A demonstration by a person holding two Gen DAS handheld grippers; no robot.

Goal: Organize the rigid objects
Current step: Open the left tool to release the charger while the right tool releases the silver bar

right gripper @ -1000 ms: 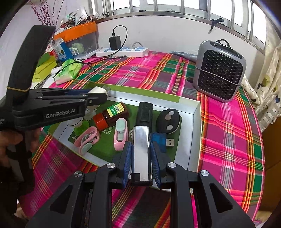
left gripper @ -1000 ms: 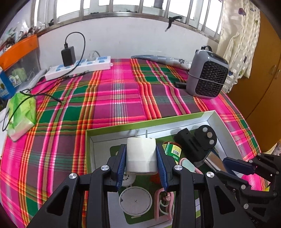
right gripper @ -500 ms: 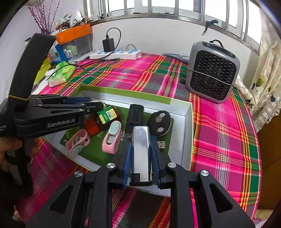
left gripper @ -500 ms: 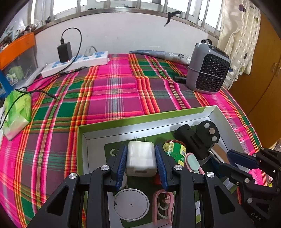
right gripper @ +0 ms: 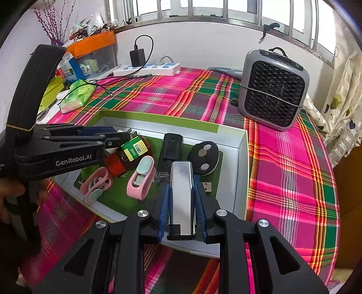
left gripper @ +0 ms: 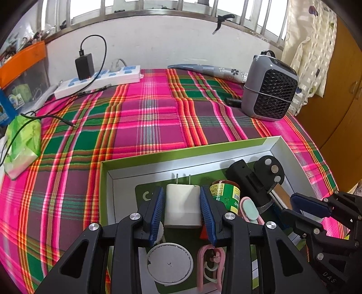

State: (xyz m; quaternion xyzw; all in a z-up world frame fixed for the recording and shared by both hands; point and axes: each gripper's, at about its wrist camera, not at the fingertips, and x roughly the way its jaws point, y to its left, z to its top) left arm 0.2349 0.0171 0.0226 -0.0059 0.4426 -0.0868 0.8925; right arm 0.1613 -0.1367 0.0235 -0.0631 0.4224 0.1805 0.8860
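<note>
Grippers both grip: our left gripper (left gripper: 182,209) pinches the white charger (left gripper: 182,207) (prongs forward), our right gripper (right gripper: 182,209) clamps the silver bar (right gripper: 182,199) over the tray (right gripper: 242,171).

Bright, even daylight enters through the barred window (left gripper: 158,13) far ahead of both tongs, where the panes are blown out to white. Shadows are soft, and a pale sheen lies on the silver metal bar (right gripper: 182,194) between the right tongs' fingers. Fisheye distortion bends the plaid tablecloth (left gripper: 147,117) and darkens every corner; focus is sharp.
</note>
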